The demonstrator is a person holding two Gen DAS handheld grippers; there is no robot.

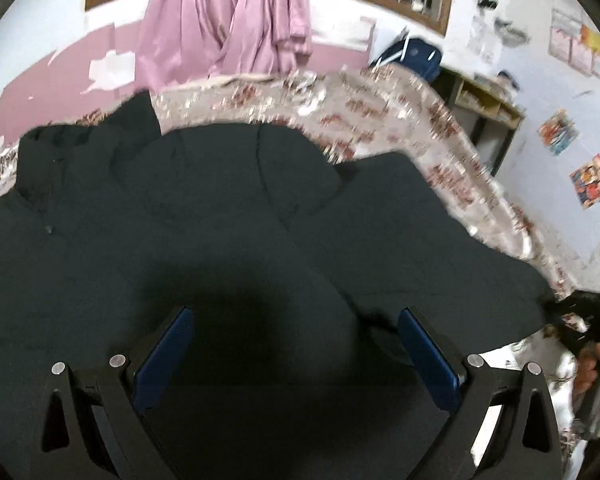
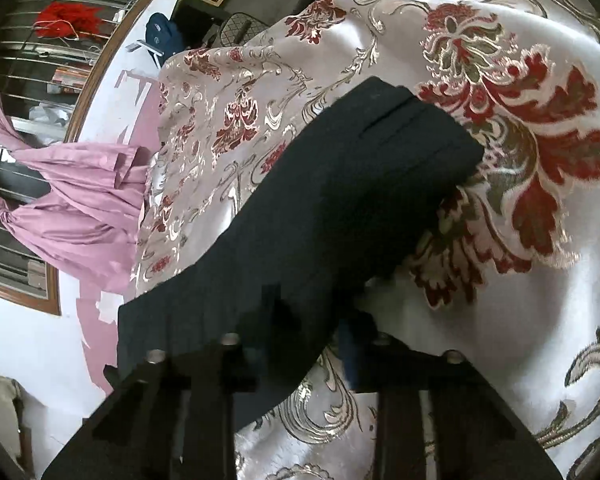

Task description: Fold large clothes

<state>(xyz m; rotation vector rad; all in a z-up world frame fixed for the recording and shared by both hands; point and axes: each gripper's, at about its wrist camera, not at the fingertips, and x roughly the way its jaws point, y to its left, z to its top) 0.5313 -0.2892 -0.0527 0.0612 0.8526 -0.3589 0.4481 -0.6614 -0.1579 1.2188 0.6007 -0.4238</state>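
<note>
A large black garment [image 1: 220, 200] lies spread across a bed with a floral cover [image 1: 380, 108]. My left gripper [image 1: 295, 312] hangs just above its near part, blue pads wide open and nothing between them. At the garment's right corner, the right gripper [image 1: 576, 320] shows as a dark blur with a hand [image 1: 596, 368] behind it. In the right wrist view, a long black strip of the garment [image 2: 360, 184] runs from the floral cover [image 2: 500, 320] down into my right gripper [image 2: 308, 328]. Its jaws are shut on the cloth, which hides most of the pads.
A pink curtain [image 1: 228, 20] hangs in a wood-framed window beyond the bed's far edge, seen too as the curtain [image 2: 72, 208] at left. A blue bag [image 1: 412, 56] and a shelf unit [image 1: 484, 100] stand past the far right corner. Posters [image 1: 558, 132] cover the right wall.
</note>
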